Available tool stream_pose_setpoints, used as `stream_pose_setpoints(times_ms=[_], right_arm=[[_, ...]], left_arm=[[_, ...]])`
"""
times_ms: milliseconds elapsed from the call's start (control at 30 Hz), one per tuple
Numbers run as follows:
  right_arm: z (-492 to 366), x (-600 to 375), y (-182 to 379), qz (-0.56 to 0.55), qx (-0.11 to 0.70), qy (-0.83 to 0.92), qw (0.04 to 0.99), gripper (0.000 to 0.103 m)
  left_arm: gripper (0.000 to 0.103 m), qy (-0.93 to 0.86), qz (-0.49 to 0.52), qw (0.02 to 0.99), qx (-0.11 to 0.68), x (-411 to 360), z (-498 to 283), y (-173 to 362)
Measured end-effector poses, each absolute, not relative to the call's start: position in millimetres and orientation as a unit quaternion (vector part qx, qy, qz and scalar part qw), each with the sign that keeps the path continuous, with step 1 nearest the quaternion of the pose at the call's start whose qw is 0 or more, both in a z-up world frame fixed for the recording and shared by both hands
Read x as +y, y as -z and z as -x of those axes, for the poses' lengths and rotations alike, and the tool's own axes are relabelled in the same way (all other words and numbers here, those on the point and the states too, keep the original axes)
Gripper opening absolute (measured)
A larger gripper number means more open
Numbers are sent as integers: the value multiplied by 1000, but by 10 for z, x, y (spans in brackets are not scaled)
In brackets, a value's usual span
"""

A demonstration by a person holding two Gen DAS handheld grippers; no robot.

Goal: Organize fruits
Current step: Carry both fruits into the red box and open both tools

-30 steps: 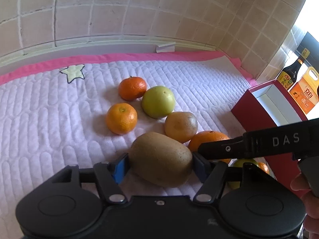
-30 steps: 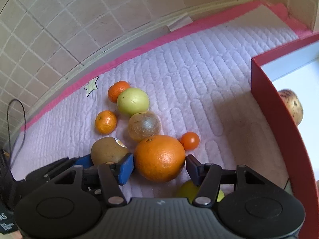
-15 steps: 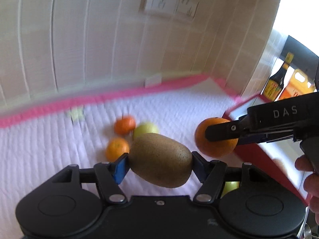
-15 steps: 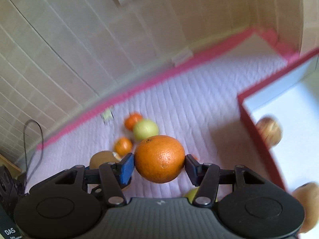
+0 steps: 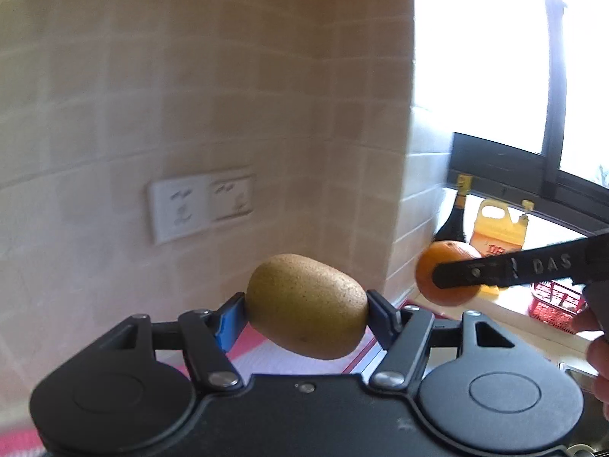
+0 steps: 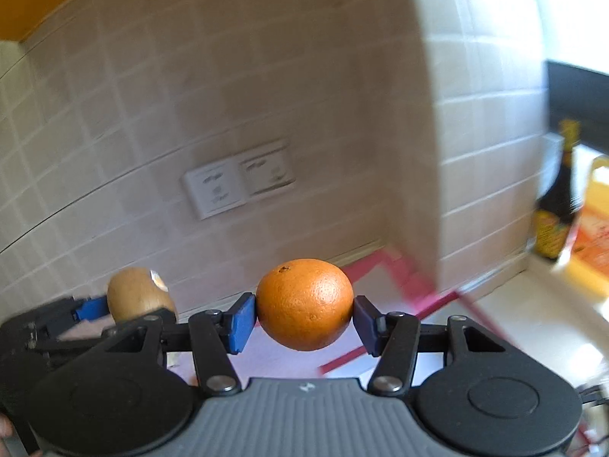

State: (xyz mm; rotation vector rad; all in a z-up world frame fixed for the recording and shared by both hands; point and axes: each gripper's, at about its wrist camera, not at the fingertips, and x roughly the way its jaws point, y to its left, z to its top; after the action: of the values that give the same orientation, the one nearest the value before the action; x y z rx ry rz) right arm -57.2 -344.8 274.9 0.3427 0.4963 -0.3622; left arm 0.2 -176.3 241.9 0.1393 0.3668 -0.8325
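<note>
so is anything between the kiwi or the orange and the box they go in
Cannot tell from these views. The left gripper holds the kiwi and the right gripper holds the orange, both lifted in front of the tiled wall. The box is not clearly in view; nothing visible touches either fruit.

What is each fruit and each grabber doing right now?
kiwi: held up in the air, clamped.
orange: held up in the air, clamped.
left gripper: shut on the kiwi.
right gripper: shut on the orange.
</note>
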Motion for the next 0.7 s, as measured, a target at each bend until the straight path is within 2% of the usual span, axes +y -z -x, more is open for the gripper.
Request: stream_pose_setpoints(times_ms=[200,467,700], right_arm=[[828,-3867,-2551,-195,255,241,916,57],[912,-4365,-1840,-280,322,283,859,57],[927,-4485,-1400,-310,368,298,824,57]], left_arm=[[79,469,-70,856,206,-2416,-45,-2268],[79,510,-108,799,300,-3088,-223,-1459],[79,518,-138,767,352,-3454,-162,-1082]])
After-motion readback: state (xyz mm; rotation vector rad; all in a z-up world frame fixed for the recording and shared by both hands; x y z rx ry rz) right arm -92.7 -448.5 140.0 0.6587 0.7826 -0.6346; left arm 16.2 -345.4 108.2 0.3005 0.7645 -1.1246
